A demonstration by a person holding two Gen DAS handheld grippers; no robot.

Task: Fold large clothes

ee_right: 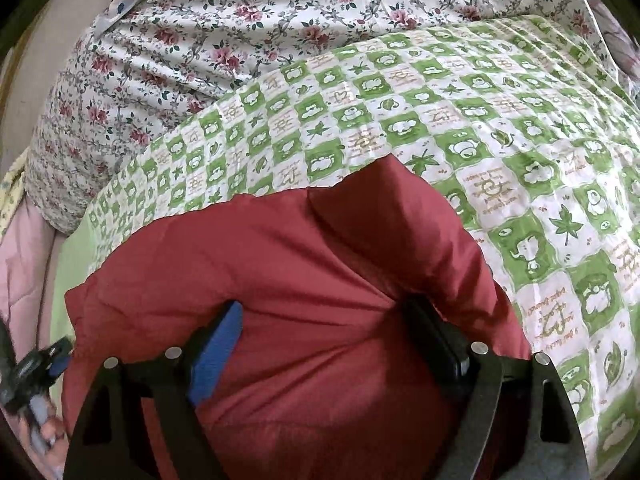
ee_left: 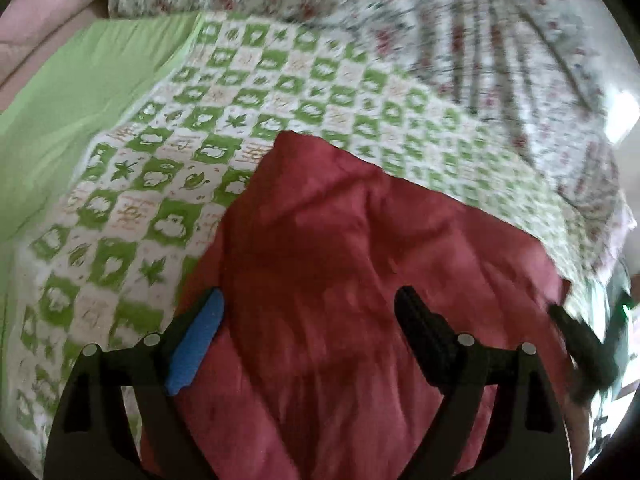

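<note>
A dark red garment (ee_left: 340, 280) lies bunched on a green-and-white checked bedcover (ee_left: 180, 152). My left gripper (ee_left: 310, 312) is open just above the red cloth, with its fingers spread wide on either side of a fold. In the right wrist view the same red garment (ee_right: 280, 280) fills the lower middle. My right gripper (ee_right: 324, 320) is open, and its fingers sit against a raised bulge of the cloth. The right gripper also shows as a dark blur at the right edge of the left wrist view (ee_left: 580, 348). The left gripper shows at the lower left edge of the right wrist view (ee_right: 32, 364).
A floral quilt (ee_right: 240, 32) is heaped at the far side of the bed. A plain light green sheet (ee_left: 80, 100) lies to the left. Pink bedding (ee_right: 20, 264) shows at the left edge.
</note>
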